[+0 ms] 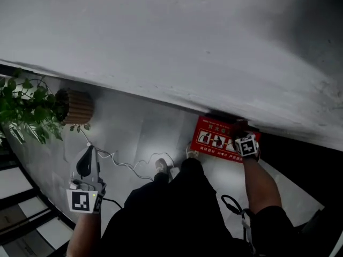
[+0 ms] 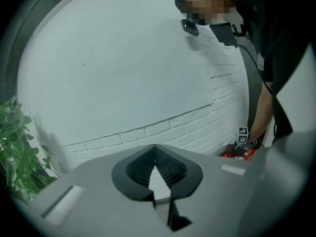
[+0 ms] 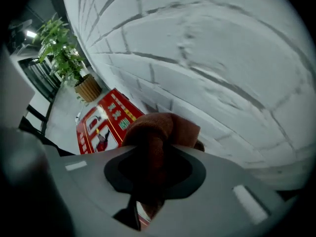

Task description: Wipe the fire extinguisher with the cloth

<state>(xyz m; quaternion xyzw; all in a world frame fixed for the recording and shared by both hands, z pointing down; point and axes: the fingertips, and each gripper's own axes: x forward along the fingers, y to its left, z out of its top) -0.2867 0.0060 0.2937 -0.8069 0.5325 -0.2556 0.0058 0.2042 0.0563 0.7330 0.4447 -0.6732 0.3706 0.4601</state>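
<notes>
The fire extinguisher box (image 1: 217,138), red with picture labels, sits on the floor (image 1: 134,133) tight against the foot of the white brick wall (image 1: 161,36). The right gripper (image 3: 155,154) is clamped on a bunched brown-red cloth (image 3: 160,130) and hangs over the box's wall-side edge. The left gripper (image 2: 156,158) has its jaws together on nothing, well apart from the box. The wipe would likely go best with the cloth pressed flat and drawn away from the wall, since the wall leaves little room behind. The near side looks open. A cable (image 1: 126,167) and a potted plant (image 1: 32,108) lie off to the left.
</notes>
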